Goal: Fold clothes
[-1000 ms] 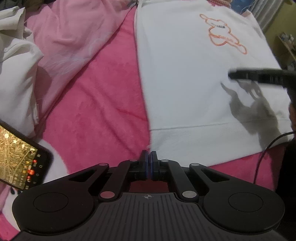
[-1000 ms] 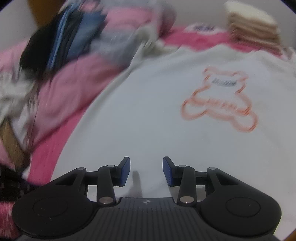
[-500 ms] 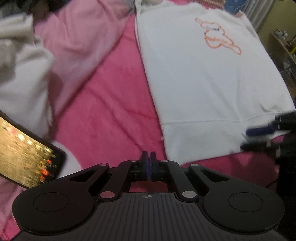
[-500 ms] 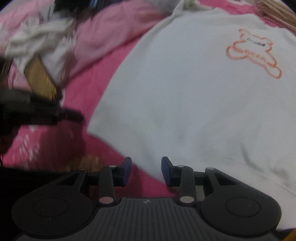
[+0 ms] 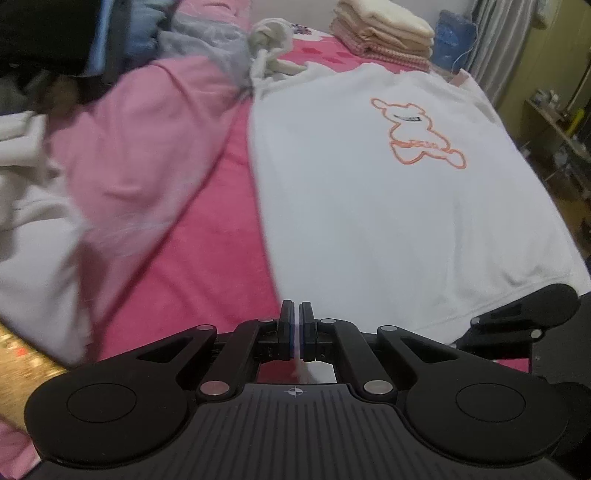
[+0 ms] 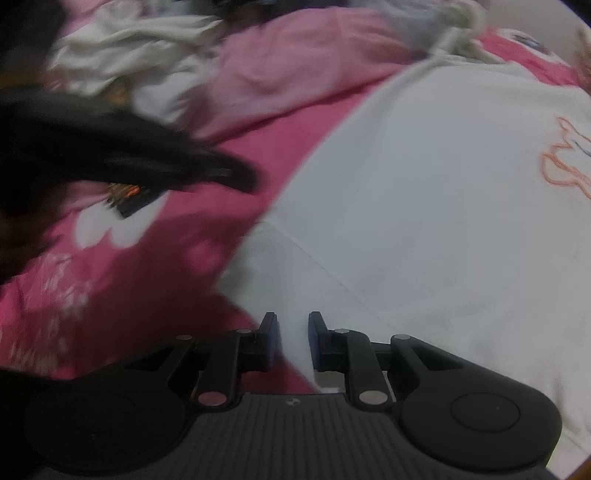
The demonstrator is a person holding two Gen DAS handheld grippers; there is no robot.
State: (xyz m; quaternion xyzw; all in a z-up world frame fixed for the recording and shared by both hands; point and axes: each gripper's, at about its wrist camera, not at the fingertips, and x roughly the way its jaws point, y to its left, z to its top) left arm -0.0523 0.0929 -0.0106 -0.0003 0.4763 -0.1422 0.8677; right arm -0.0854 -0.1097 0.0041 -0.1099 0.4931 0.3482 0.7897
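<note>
Left gripper (image 5: pixel 296 325): pinched closed at the sweatshirt's (image 5: pixel 388 206) near-left hem corner; grip on cloth unclear.
Sweatshirt: spread flat on the pink bed (image 5: pixel 207 266), ready for folding.
Right gripper (image 6: pixel 291 341): part-open, straddling the hem edge, nothing held.

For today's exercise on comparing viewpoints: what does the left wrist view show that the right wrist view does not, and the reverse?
Only the left wrist view shows the stack of folded towels, the whole orange bear outline, and shelves at the right edge. Only the right wrist view shows the white flower print on the bedspread and the right hand-held gripper open over the sweatshirt's hem corner. Both show the white sweatshirt lying flat on the pink bedspread, the pale pink garment beside it, and the left hand-held gripper, which is shut.
</note>
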